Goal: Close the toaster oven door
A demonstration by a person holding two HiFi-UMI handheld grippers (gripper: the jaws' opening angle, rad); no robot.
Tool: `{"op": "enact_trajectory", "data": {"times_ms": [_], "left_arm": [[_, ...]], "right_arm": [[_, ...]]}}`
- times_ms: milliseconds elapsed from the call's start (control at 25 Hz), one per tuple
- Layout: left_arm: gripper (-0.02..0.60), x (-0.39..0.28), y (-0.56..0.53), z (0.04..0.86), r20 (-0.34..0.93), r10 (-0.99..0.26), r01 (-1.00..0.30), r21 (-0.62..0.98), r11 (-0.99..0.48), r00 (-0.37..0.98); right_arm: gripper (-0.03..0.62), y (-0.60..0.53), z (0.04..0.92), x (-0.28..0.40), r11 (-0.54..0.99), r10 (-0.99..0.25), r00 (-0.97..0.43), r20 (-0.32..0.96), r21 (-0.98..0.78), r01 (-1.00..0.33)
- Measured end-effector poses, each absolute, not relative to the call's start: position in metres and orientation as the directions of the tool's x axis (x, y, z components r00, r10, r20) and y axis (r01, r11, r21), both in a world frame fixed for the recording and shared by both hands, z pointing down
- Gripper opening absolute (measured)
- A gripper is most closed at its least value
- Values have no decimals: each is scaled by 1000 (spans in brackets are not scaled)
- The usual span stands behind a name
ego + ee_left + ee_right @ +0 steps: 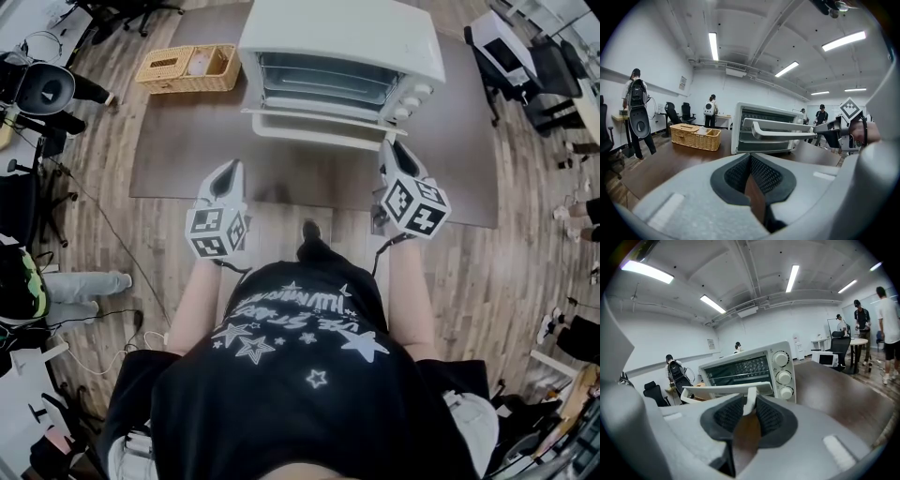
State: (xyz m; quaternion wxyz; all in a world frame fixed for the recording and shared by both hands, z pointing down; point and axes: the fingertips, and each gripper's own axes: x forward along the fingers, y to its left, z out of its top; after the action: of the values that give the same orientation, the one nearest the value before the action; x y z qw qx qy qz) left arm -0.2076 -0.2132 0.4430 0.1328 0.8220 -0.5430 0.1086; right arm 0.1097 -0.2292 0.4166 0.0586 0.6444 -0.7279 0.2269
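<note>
Holding the handle: the right gripper (749, 405) is clamping its pads on the right end of the door handle (724, 391), out in front of the toaster oven (342, 37).
Door: the door (319, 120) is standing open, sticking out from the oven's front toward the person.
Handle axis: it is running side to side across the oven's front.
Left gripper: the left gripper (228, 178) is hovering with its jaws together and empty, off the oven's front left, clear of the door.
Coming move: the handle is probably needing to swing up and back to the oven's face, and the right hand is the nearer.
</note>
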Motion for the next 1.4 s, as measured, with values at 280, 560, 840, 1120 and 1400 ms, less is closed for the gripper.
{"op": "enact_trajectory", "data": {"times_ms": [280,560,840,1120,1400], "left_arm": [[11,-205,-226,443,318,-865,-921,100,-376,387],[11,-200,-235,441,317,-864,-920,102,-380,392],[11,-191,-243,442,318,-865,-921,99,-376,387],[11,-187,-252,442,312,-870,-924,106,-368,382],[11,-182,-267,440,305,-876,-927,109,-358,374]], "right_arm": [[89,-240,407,112,73,-917,-171,359,-269,-960],[89,-252,398,113,85,-923,-179,340,-272,-958],[89,-263,390,119,102,-929,-191,317,-277,-955],[89,-276,382,120,120,-934,-204,292,-282,-952],[89,-294,374,124,135,-938,-214,273,-282,-950]]}}
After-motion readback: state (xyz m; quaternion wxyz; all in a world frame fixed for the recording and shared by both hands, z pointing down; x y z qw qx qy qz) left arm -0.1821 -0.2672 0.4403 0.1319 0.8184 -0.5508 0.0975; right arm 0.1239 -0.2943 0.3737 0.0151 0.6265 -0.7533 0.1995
